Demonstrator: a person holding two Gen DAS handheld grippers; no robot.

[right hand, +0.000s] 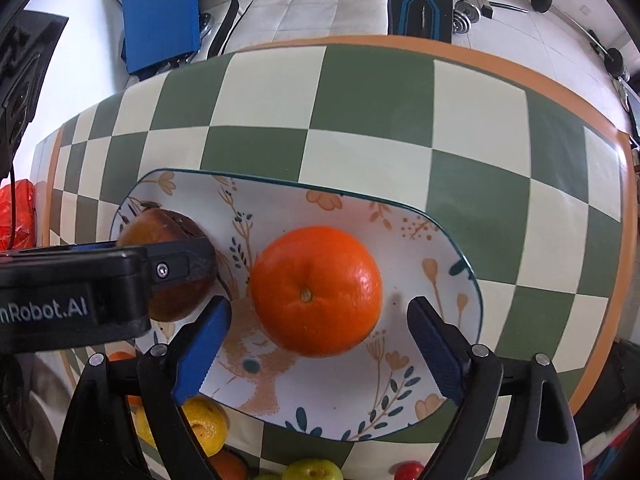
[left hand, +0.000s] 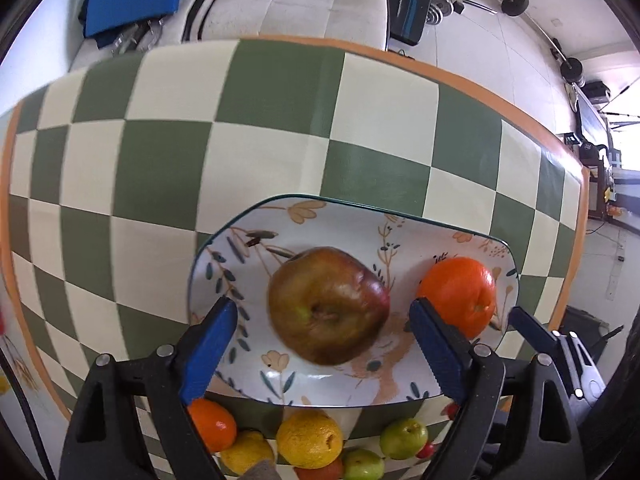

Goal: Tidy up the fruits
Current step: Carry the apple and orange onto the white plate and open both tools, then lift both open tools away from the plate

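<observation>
A white floral plate [left hand: 240, 236] [right hand: 440, 248] lies on the checkered table. On it sit a brownish-red apple [left hand: 328, 306] [right hand: 168, 224] and an orange [left hand: 458, 294] [right hand: 316, 290]. My left gripper [left hand: 324, 344] is open, its blue fingers on either side of the apple, just above it. My right gripper [right hand: 320, 348] is open, its fingers on either side of the orange. The left gripper's body crosses the left of the right wrist view and hides part of the apple. A right finger [left hand: 528, 328] shows beside the orange.
Loose fruit lies near the plate's front edge: an orange [left hand: 212, 424], yellow lemons [left hand: 310, 438] [right hand: 206, 424], green fruits [left hand: 404, 438] [right hand: 312, 470] and a small red one [right hand: 408, 470]. The table's orange edge [left hand: 576, 184] runs on the right and far side. A sofa stands behind.
</observation>
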